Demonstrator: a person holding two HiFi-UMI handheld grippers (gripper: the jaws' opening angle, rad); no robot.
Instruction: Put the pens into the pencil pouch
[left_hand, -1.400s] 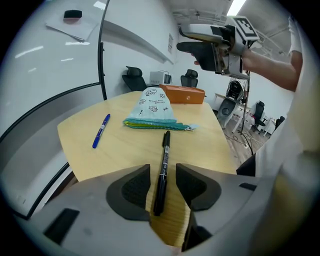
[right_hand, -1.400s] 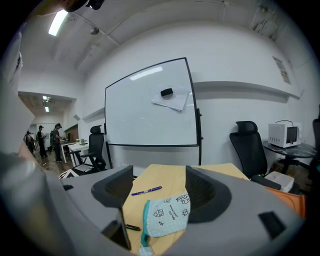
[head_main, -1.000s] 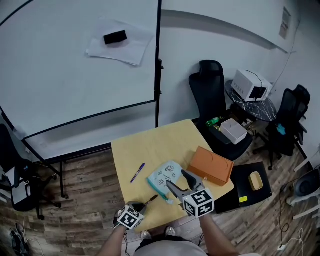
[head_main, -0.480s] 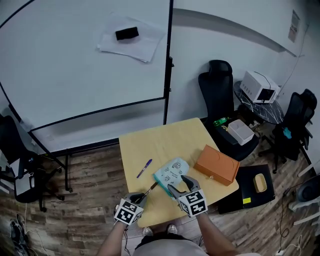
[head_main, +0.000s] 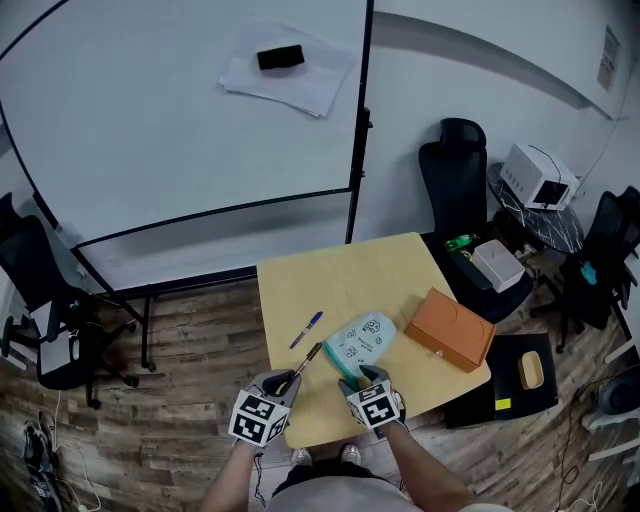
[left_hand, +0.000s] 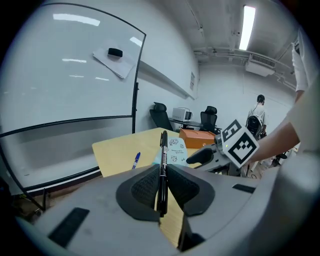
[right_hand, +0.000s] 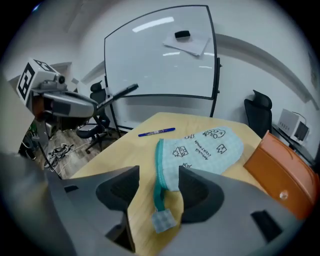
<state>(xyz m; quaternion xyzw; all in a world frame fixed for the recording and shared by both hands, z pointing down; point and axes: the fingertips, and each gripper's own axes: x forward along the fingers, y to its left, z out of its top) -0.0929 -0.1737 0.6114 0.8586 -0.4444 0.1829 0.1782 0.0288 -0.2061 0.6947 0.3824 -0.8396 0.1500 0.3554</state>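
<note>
Head view: yellow surface (head_main: 340, 280) in front of a whiteboard (head_main: 150, 120). Pale blue pencil pouch (head_main: 365, 338) lies flat near the surface's near edge, a blue pen (head_main: 307, 329) just beside it on the left, apart from it. Orange box (head_main: 450, 328) sits to the pouch's right. Left tool (head_main: 285, 381) hangs over the near edge with a black pen (head_main: 308, 358) sticking out toward the pouch. Right tool (head_main: 362, 377) is at the pouch's near end and covers that end. The jaws of both tools are too small to read from up here. The person's body is cut off at the bottom edge.

Left gripper view: left tool clenched on the black pen, pads tight on its lower barrel, the rest pointing up and away. The pen's bottom end is lost between the pads. The black pen crosses in front of the pouch, and the tool body cuts off the blue pen's near end. The right tool shows at the right.

Right gripper view: right tool released, jaws wide apart, the pouch's teal zipper strip and its small fabric tab lying between them on the surface. The right pad overlaps the pouch corner; can't tell if it touches. Can't tell if the zipper is undone. The orange box is cut off by the frame's dark right rim. The left tool with the black pen shows at upper left.
</note>
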